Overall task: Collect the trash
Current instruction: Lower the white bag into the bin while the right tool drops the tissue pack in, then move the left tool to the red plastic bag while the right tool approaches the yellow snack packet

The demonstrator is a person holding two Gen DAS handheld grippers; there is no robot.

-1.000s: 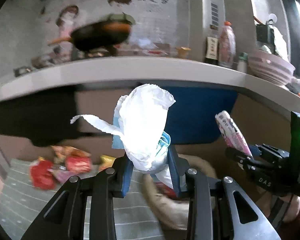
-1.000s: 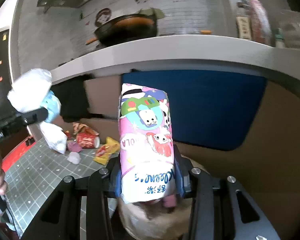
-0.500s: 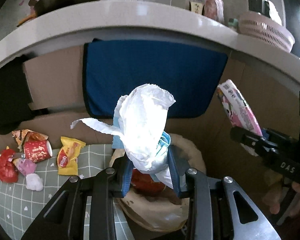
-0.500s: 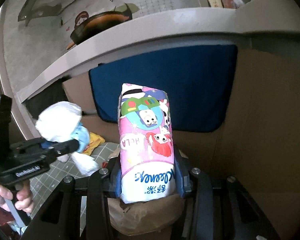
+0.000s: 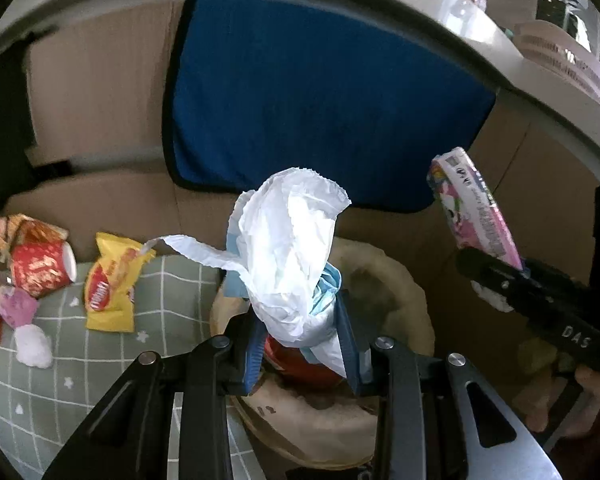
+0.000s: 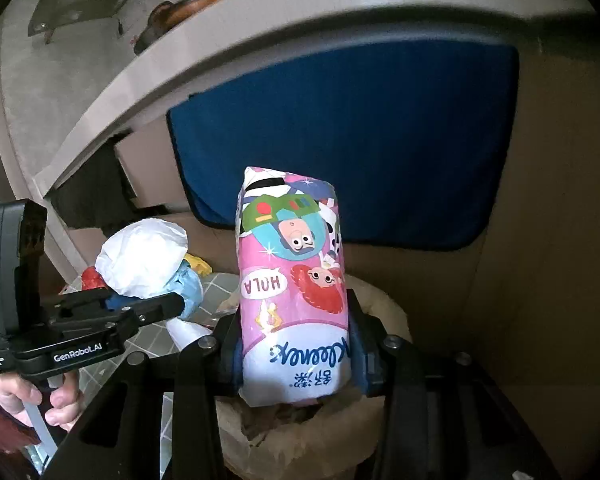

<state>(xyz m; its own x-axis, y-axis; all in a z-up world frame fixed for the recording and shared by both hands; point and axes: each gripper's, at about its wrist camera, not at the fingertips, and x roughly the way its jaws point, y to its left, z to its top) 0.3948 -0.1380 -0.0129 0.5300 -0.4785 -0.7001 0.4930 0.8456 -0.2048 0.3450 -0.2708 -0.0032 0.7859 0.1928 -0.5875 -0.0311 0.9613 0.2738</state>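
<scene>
Tissue wad (image 5: 290, 256), white and blue, is pinched in the left gripper (image 5: 300, 344) jaws above a brown paper bag (image 5: 400, 280). Beside it, the right gripper (image 6: 296, 352) jaws clamp a pink tissue pack (image 6: 292, 280) over the same bag. Wrappers (image 5: 108, 284) and a red cup (image 5: 40, 268) lie on the green grid mat (image 5: 60, 380).

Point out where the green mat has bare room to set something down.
Free: green grid mat in front of the yellow snack packet, toward the paper bag. Crowded: far-left corner, where the red cup, pink wrapper and white wad cluster.
</scene>
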